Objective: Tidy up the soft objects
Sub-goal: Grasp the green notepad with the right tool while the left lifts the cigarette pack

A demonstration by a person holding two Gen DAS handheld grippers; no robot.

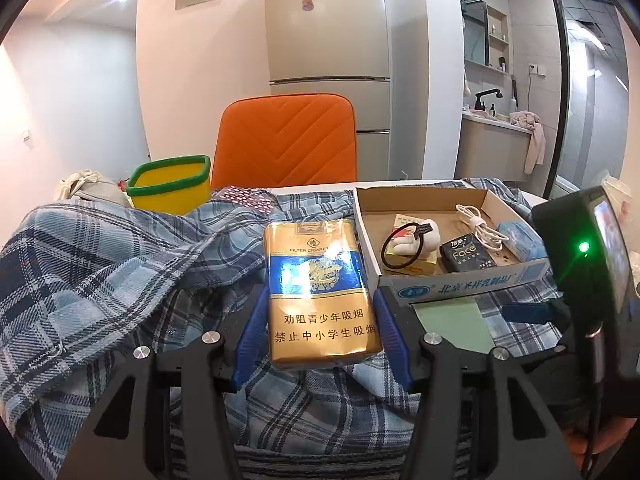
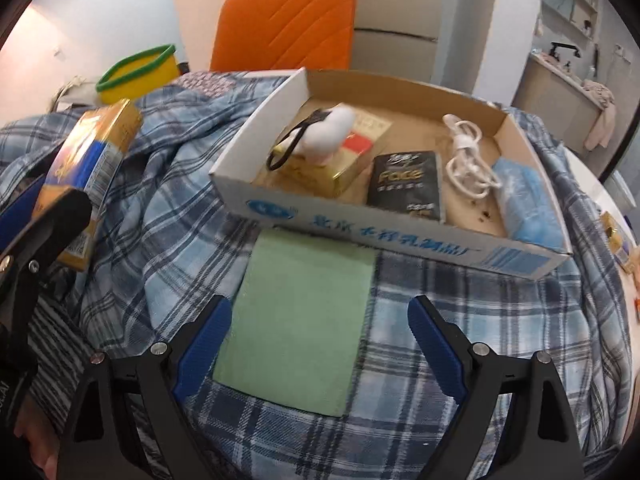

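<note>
1. Left gripper (image 1: 320, 300) is pinching a gold and blue soft cigarette pack (image 1: 320, 288), blue pads pressed against both long sides. The pack is held up off the plaid cloth (image 1: 100, 264), top end pointing away from the camera.
2. The right wrist view catches that same pack (image 2: 90, 172) at the left edge, tilted, with the left gripper's black finger in front of it.
3. Right gripper (image 2: 320, 344) is spread wide and holds nothing. It hangs over a flat green cloth (image 2: 304, 320) lying on the plaid fabric, one blue pad on either side of it, though I can't tell if they touch.
4. Just past the green cloth's far edge sits a shallow cardboard box (image 2: 400, 236) with blue print on its front wall.
5. Inside the box, left to right: a white plush thing (image 2: 332, 132) with a black hair tie (image 2: 288, 148), resting on gold and red packs; a black "Face" tissue pack (image 2: 408, 184); a coiled white cable (image 2: 468, 160); a light blue packet (image 2: 528, 204) against the right wall.
6. Back left there's a yellow tub with a green rim (image 1: 172, 184), and an orange chair (image 1: 286, 140) behind the counter.
</note>
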